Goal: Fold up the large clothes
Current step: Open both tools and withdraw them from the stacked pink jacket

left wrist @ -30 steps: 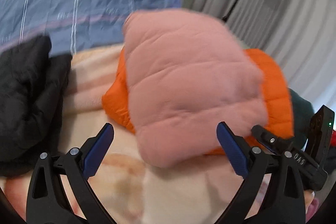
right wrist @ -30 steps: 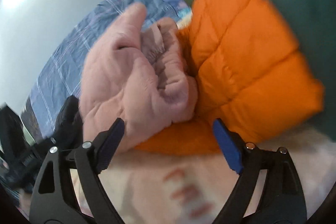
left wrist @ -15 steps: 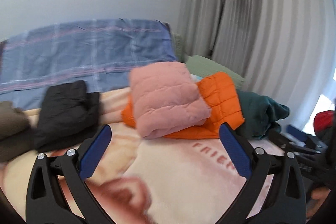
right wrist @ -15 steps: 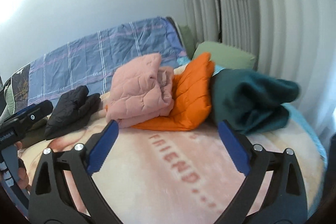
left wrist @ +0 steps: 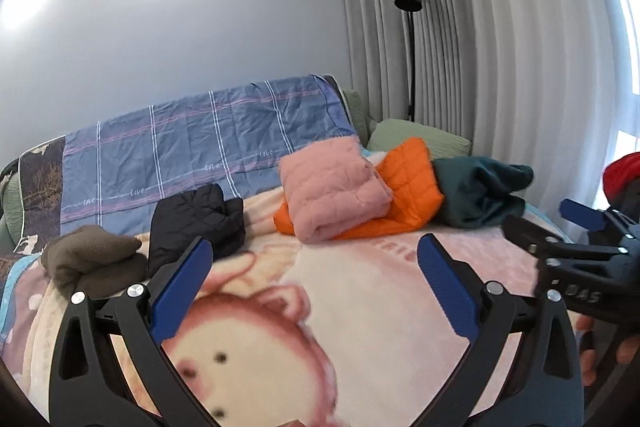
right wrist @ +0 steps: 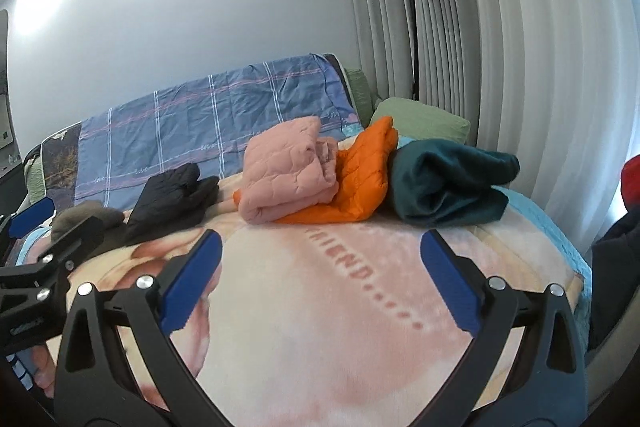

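Both released: left tongs (left wrist: 316, 271) and right tongs (right wrist: 320, 263) empty over blanket (right wrist: 320, 307); pink jacket (right wrist: 288, 171) atop orange jacket (right wrist: 360, 179) at twelve o'clock.

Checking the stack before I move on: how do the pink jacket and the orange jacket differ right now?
The pink jacket lies on top; the orange jacket is underneath, sticking out past it toward the green garment. The pink one is a thick, soft roll with fine quilting; the orange one looks flatter, with bolder quilted squares. Both are folded on the bed blanket, touching no gripper.
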Motion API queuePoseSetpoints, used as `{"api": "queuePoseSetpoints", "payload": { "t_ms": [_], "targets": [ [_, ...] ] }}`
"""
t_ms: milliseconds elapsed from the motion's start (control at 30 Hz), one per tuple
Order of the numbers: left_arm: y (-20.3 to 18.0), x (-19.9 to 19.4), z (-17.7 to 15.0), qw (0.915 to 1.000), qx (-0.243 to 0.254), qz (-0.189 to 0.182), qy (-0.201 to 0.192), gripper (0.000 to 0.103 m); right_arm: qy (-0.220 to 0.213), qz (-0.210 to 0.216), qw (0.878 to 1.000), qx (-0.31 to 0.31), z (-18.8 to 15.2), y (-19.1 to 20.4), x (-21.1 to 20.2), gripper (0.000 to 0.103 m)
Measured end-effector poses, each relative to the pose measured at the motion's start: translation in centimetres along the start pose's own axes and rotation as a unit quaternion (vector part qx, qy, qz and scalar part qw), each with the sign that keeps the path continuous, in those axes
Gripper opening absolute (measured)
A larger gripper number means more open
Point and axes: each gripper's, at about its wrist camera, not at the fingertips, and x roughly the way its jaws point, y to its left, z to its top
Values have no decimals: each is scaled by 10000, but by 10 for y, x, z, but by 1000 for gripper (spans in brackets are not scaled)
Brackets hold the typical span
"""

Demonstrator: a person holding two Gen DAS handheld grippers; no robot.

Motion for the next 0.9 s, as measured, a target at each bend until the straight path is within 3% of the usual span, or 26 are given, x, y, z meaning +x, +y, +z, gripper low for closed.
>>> {"api": "queuePoseSetpoints", "payload": {
  "t_ms": [300,900],
  "targets": [
    [-3,-45,-21,9997,-148,73,171,102,27,-269,9995,-139,-20,2,-24,101],
    [-5,-41,-38,9983,-80,178,550,102,118,-202,9993,-300,-30,8,-26,101]
  ]
}}
